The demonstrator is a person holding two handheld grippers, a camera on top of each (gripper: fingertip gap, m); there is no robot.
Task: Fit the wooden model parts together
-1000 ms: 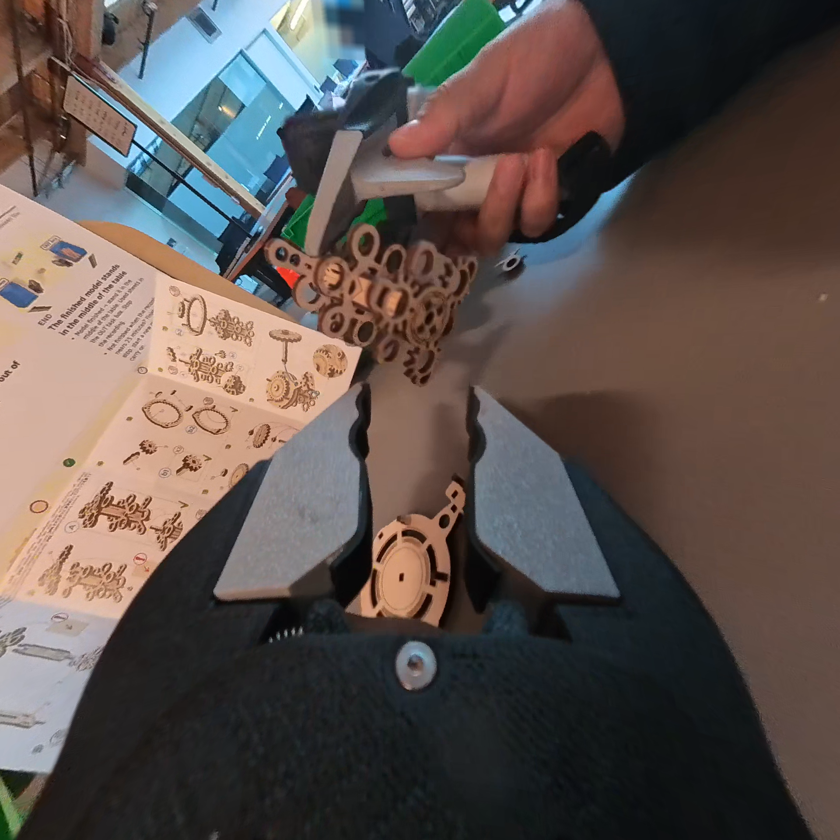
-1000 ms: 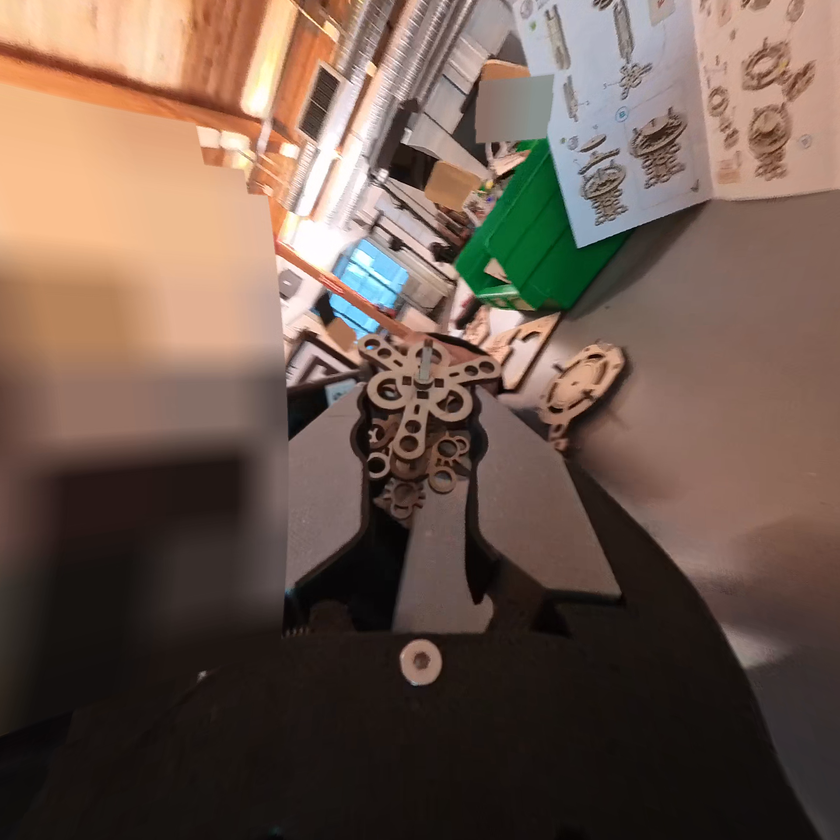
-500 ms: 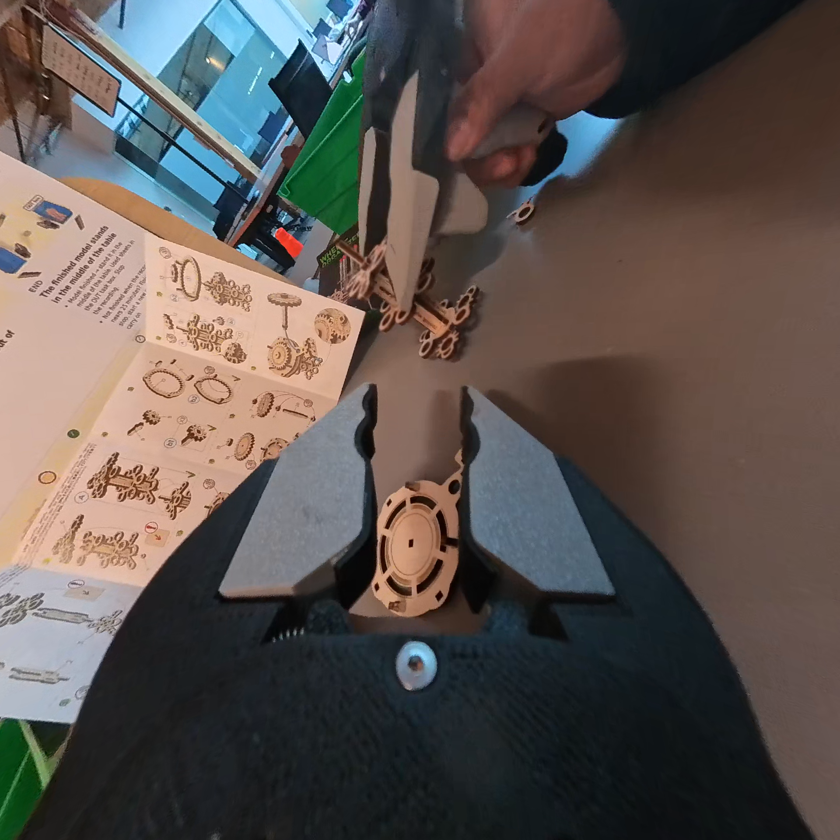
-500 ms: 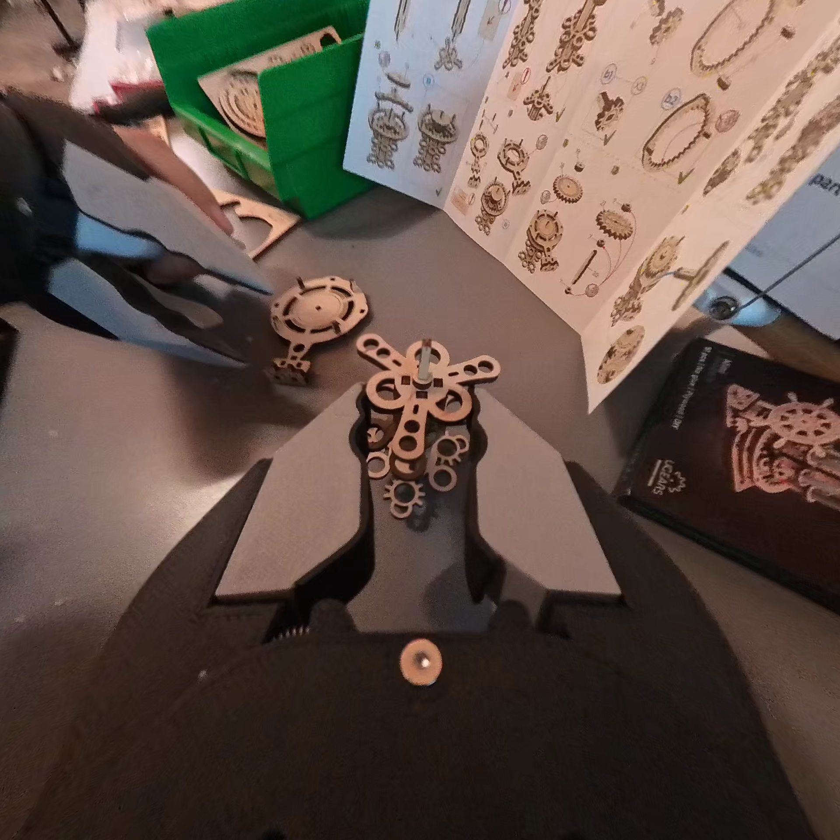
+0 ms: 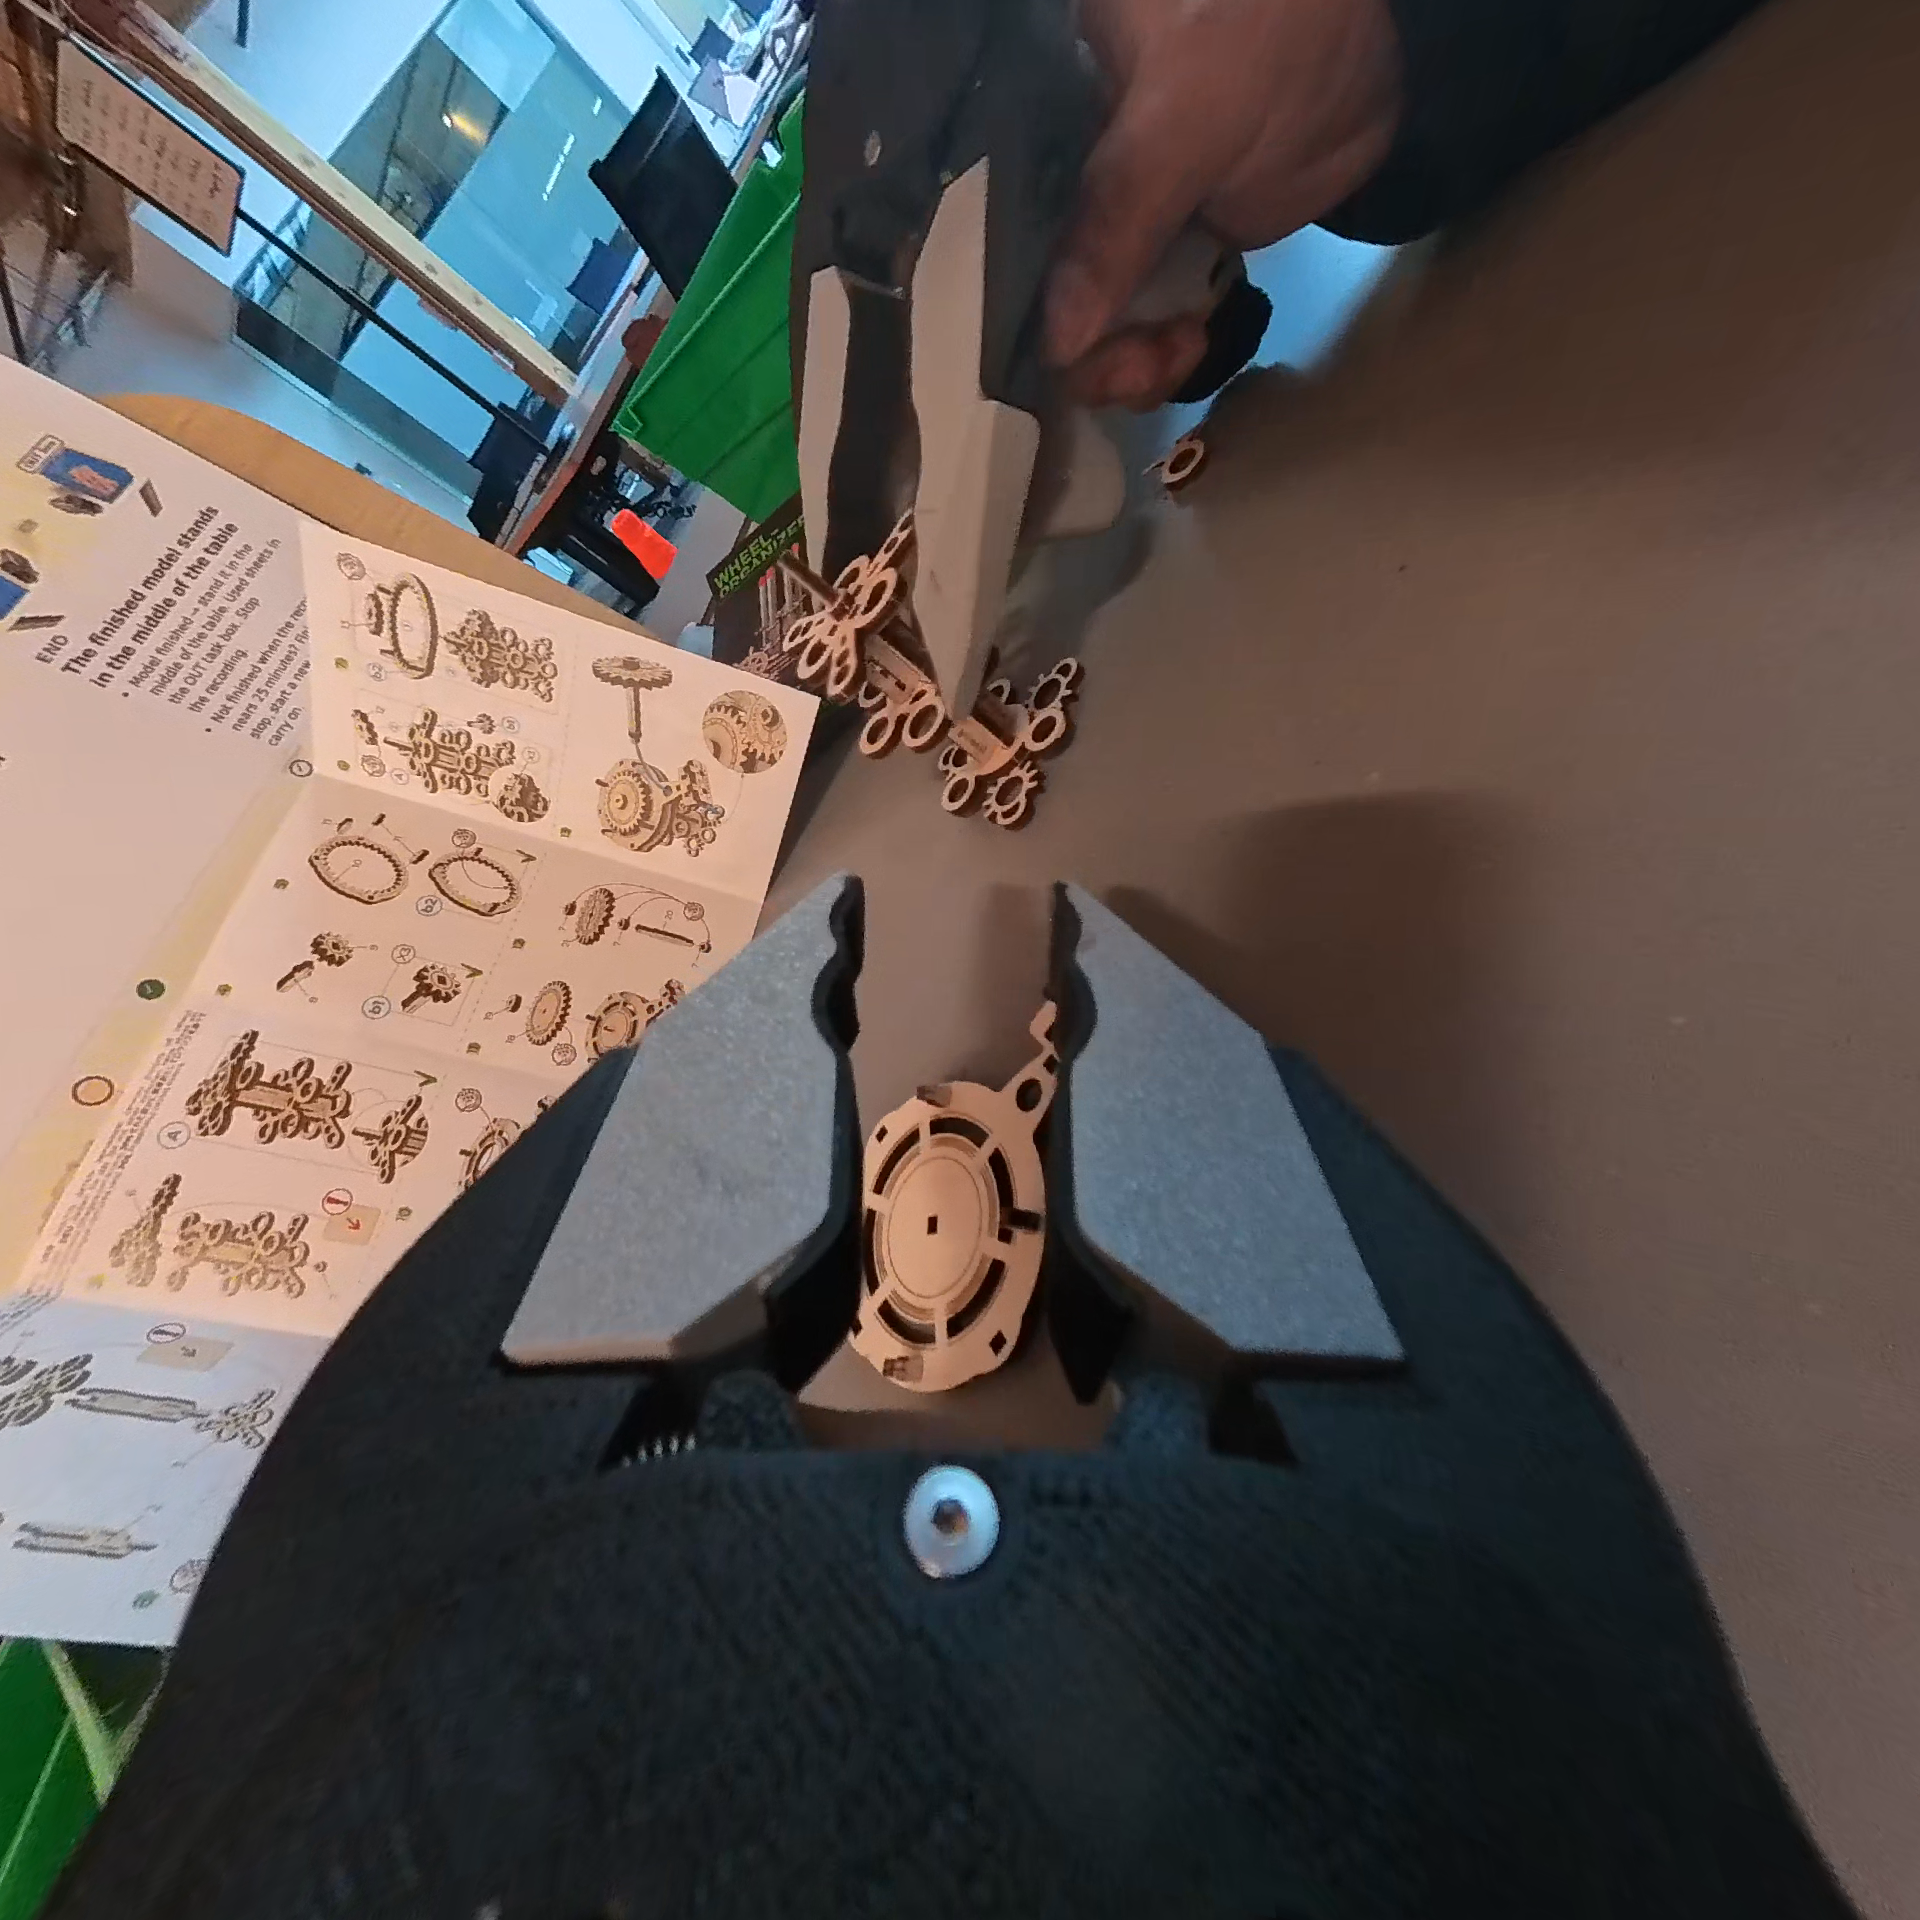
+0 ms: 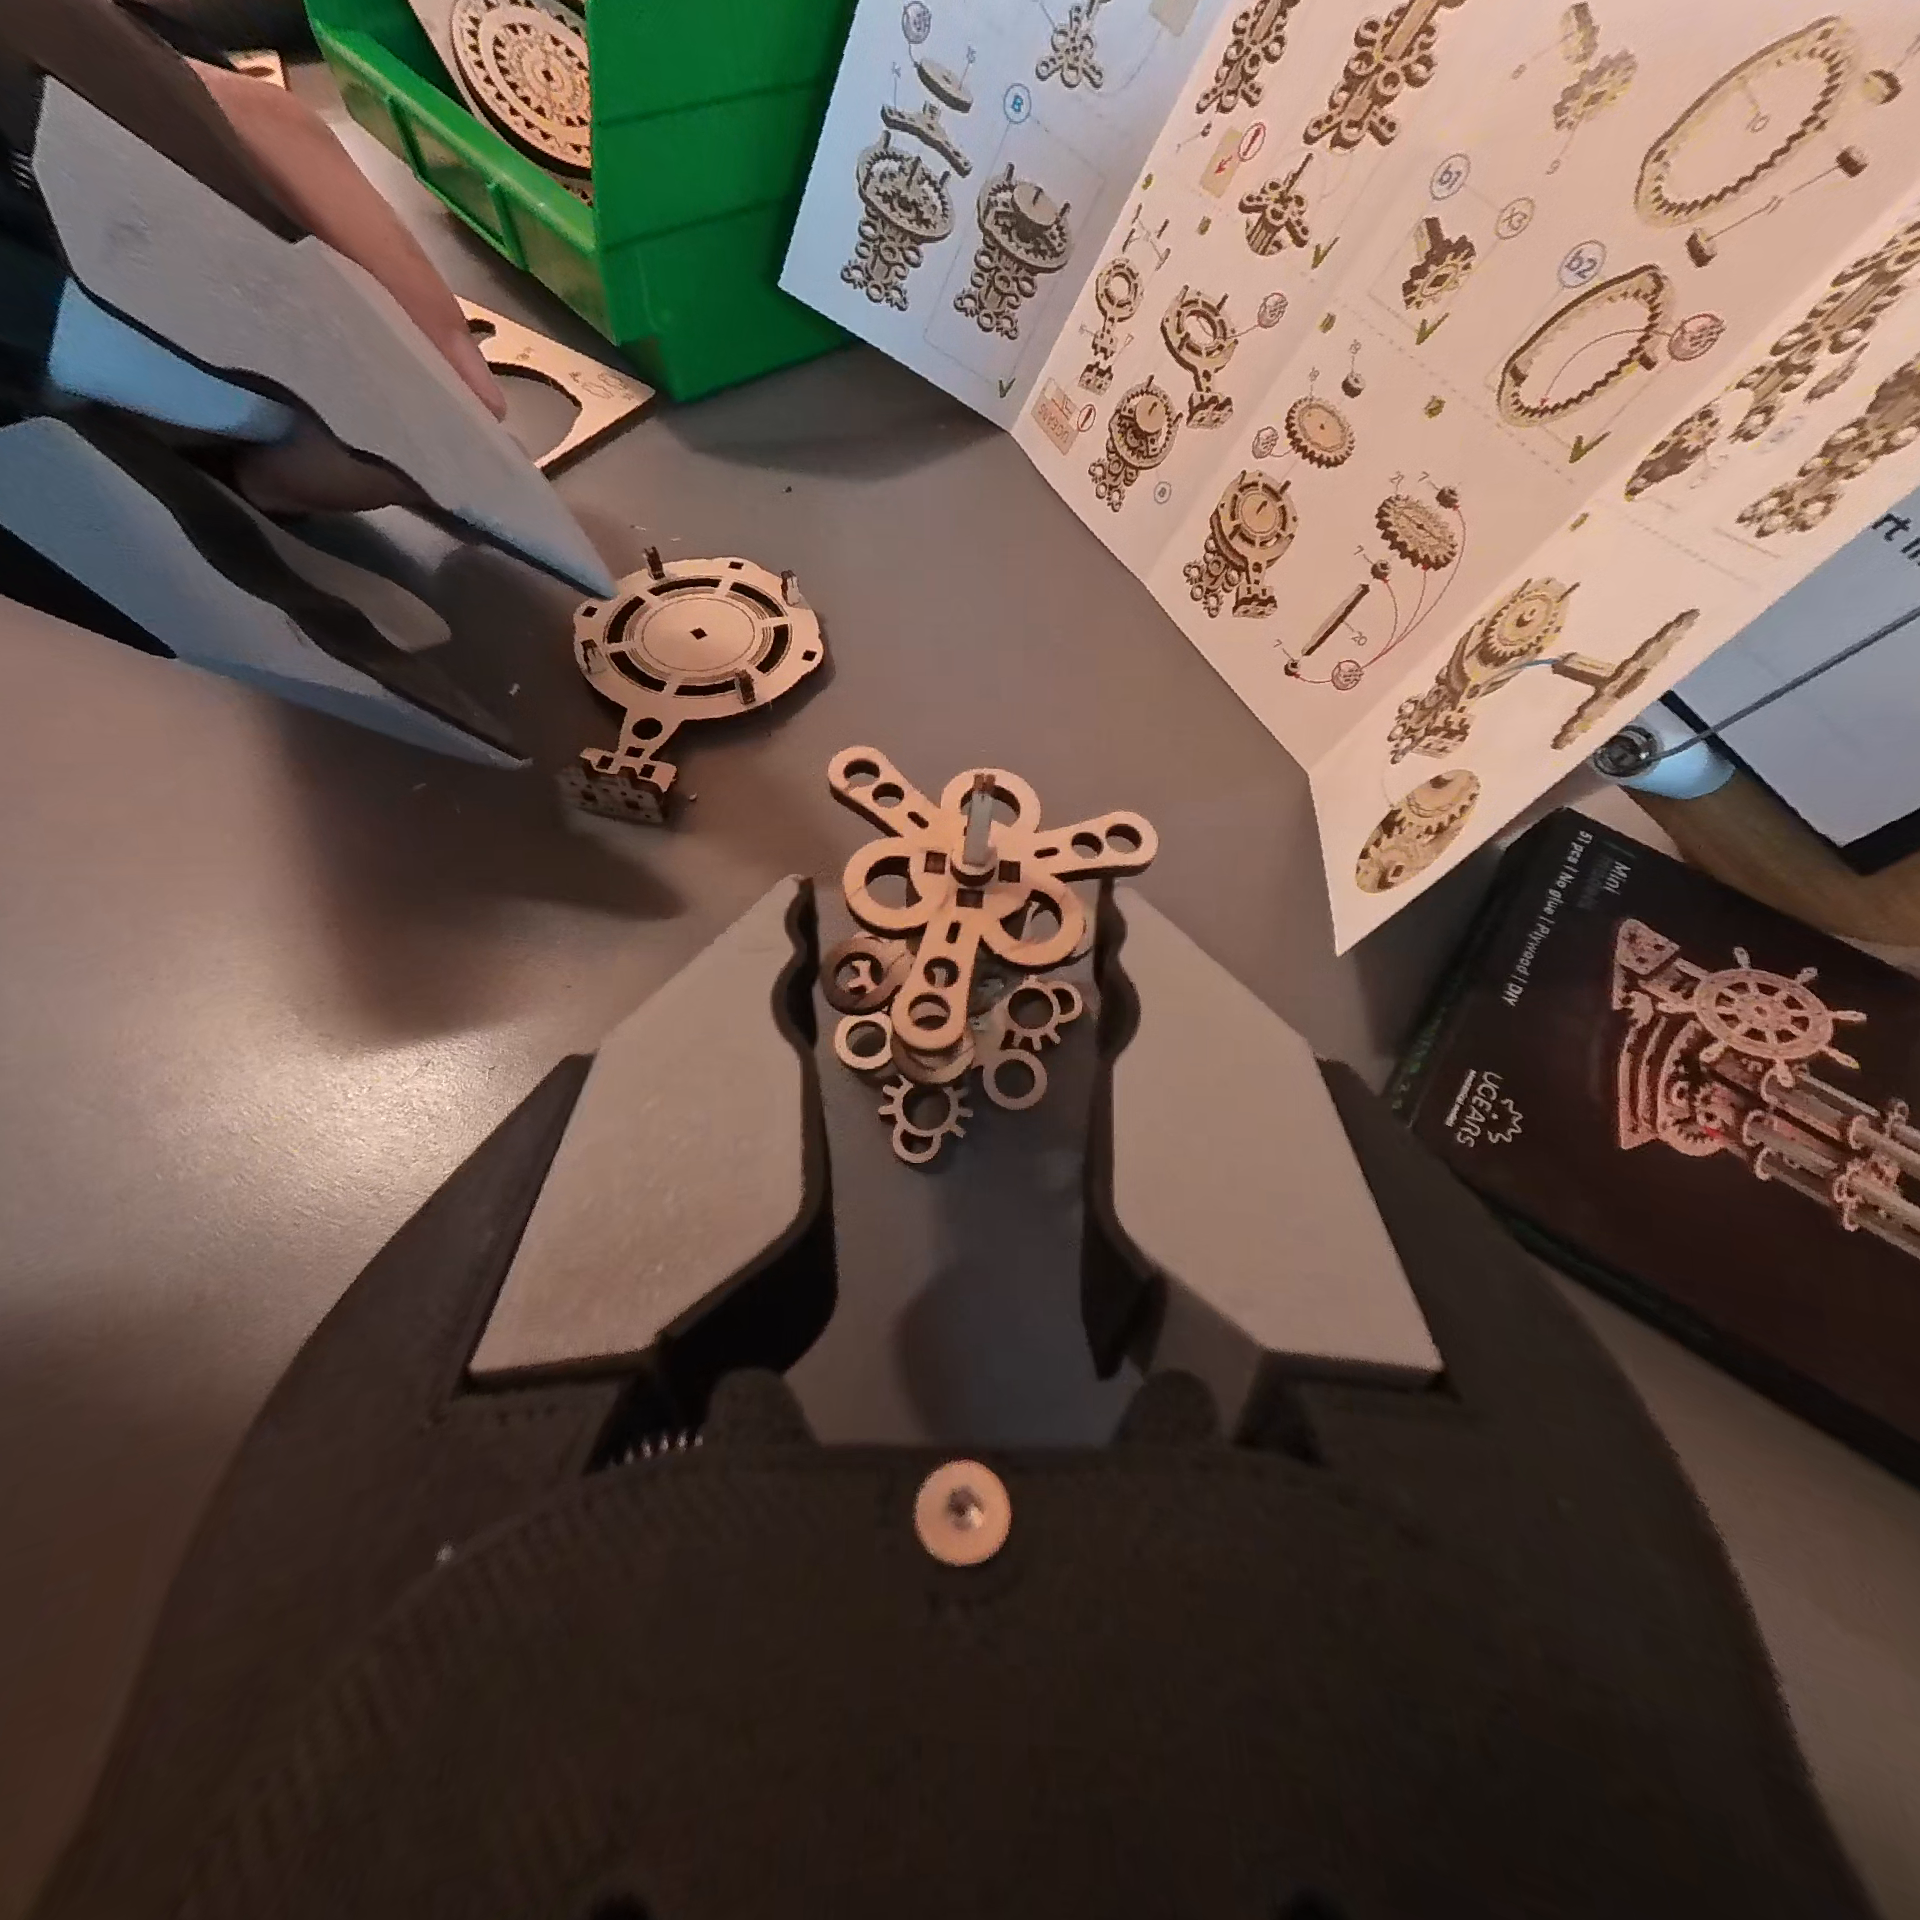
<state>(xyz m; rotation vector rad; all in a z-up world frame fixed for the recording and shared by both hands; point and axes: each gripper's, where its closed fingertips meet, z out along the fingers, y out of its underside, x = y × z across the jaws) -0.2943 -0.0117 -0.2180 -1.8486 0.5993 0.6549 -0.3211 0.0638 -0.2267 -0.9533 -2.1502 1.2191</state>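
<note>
A round slotted wooden disc with a stem (image 5: 945, 1236) lies flat on the grey table (image 5: 1507, 935). My left gripper (image 5: 954, 894) is open, its fingers apart on either side of the disc without gripping it. In the right wrist view the left gripper (image 6: 561, 675) has its fingertips at the left edge of the disc (image 6: 696, 644). My right gripper (image 6: 964, 888) is shut on a flower-shaped wooden assembly of ringed plates on a shaft (image 6: 966, 935), which stands on the table. In the left wrist view the right gripper (image 5: 899, 655) points down at this assembly (image 5: 935, 707), held by a hand.
A folded instruction sheet (image 6: 1403, 364) stands along the far side. A green bin (image 6: 623, 187) holds a wooden sheet. A cut-out plywood offcut (image 6: 561, 405) lies beside it. A black box (image 6: 1714, 1091) lies at the right. A small wooden piece (image 5: 1179, 462) lies farther off.
The right gripper has swung down from mid-air and brought the flower-shaped assembly onto the table. The left gripper has stayed over the disc, shifting only slightly.
</note>
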